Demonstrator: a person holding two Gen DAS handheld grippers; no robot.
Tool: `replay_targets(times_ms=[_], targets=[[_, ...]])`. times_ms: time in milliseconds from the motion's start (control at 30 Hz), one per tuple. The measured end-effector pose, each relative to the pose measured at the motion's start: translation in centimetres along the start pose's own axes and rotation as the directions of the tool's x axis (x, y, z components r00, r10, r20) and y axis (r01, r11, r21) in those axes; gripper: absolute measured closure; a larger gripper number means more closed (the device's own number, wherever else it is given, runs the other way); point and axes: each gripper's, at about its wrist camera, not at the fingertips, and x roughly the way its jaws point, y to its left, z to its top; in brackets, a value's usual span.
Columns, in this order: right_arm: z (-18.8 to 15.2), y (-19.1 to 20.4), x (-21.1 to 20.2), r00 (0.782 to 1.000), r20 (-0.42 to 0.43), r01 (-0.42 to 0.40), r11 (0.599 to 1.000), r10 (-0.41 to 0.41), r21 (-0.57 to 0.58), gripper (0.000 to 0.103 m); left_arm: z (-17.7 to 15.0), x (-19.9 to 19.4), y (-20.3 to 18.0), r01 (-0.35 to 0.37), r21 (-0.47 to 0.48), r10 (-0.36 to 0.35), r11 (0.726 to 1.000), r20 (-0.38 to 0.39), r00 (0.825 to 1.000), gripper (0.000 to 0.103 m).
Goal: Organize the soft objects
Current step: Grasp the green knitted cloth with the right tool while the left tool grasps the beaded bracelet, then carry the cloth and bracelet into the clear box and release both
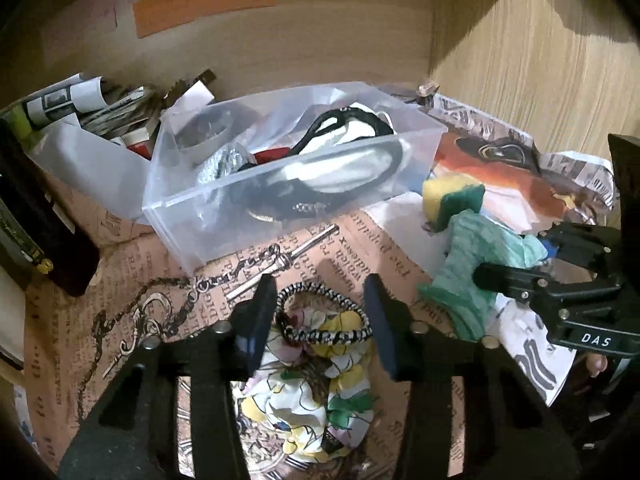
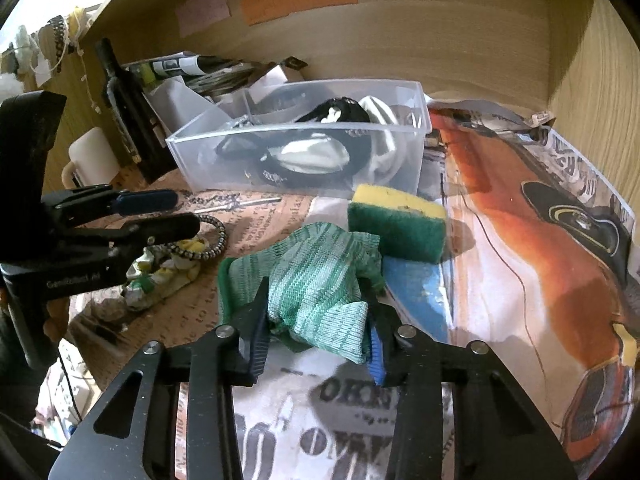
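Between the right gripper's (image 2: 318,344) narrowed fingers sits the green knit cloth (image 2: 316,284), pinched at its near end, its length running forward toward the sponge (image 2: 396,224) and clear bin (image 2: 304,160) beyond. Just ahead of the left gripper (image 1: 320,320), whose fingers stand wide and hold nothing, lie the floral scrunchie (image 1: 316,392) and beaded band (image 1: 320,312). Readable: "DAS" on the right tool, "OKS" on the newsprint.

Green knit cloth (image 2: 316,284), striped light and dark, crumpled in a heap on the newspaper-lined shelf, near edge folded over. Sponge (image 2: 398,224), yellow top with green scrub layer, lies tilted just behind it, touching. Floral fabric scrunchie (image 1: 316,392), white with yellow and green, bunched to the left; black-and-white braided hair tie (image 1: 324,318) rests on it.
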Motion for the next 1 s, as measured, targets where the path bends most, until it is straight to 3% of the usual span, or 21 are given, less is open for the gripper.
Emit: replay_targets(times_ms=[133,200,267,500,600,667,767,1000], targets=[[0.1,0.3,-0.3,1.000,0.009,-0.004,1.000,0.004,-0.009,0.067,0.0,0.1,0.4,0.018,-0.020,-0.018,1.000,-0.012,1.000,0.057],[0.1,0.3,-0.3,1.000,0.007,-0.009,1.000,0.009,-0.009,0.067,-0.1,0.5,0.3,0.025,-0.026,-0.025,0.999,-0.032,0.999,0.047],[0.1,0.1,-0.2,1.000,0.005,-0.013,1.000,0.013,-0.004,0.067,-0.3,0.9,0.4,0.043,-0.032,-0.044,0.999,-0.058,0.997,0.029],[0.0,-0.5,-0.1,1.000,-0.005,-0.019,1.000,0.019,0.008,0.067,-1.0,2.9,-0.5,0.049,0.016,-0.047,0.999,-0.110,0.993,0.029],[0.1,-0.6,-0.2,1.000,-0.002,-0.017,1.000,0.018,0.012,0.067,-0.9,3.4,-0.6,0.063,0.016,-0.061,0.998,-0.110,0.992,0.039],[0.1,-0.8,-0.2,1.000,0.001,-0.019,1.000,0.019,0.011,0.067,-0.8,3.6,-0.3,0.082,0.002,-0.081,0.997,-0.113,0.990,0.051],[0.1,-1.0,-0.4,1.000,0.013,-0.021,1.000,0.021,0.007,0.067,-0.6,3.8,0.2,0.093,-0.029,-0.095,0.995,-0.113,0.989,0.059],[0.2,-0.8,-0.5,0.999,0.020,-0.029,1.000,0.029,0.000,0.067,-0.4,2.5,0.8,0.082,-0.043,-0.084,0.996,-0.069,0.994,0.063]])
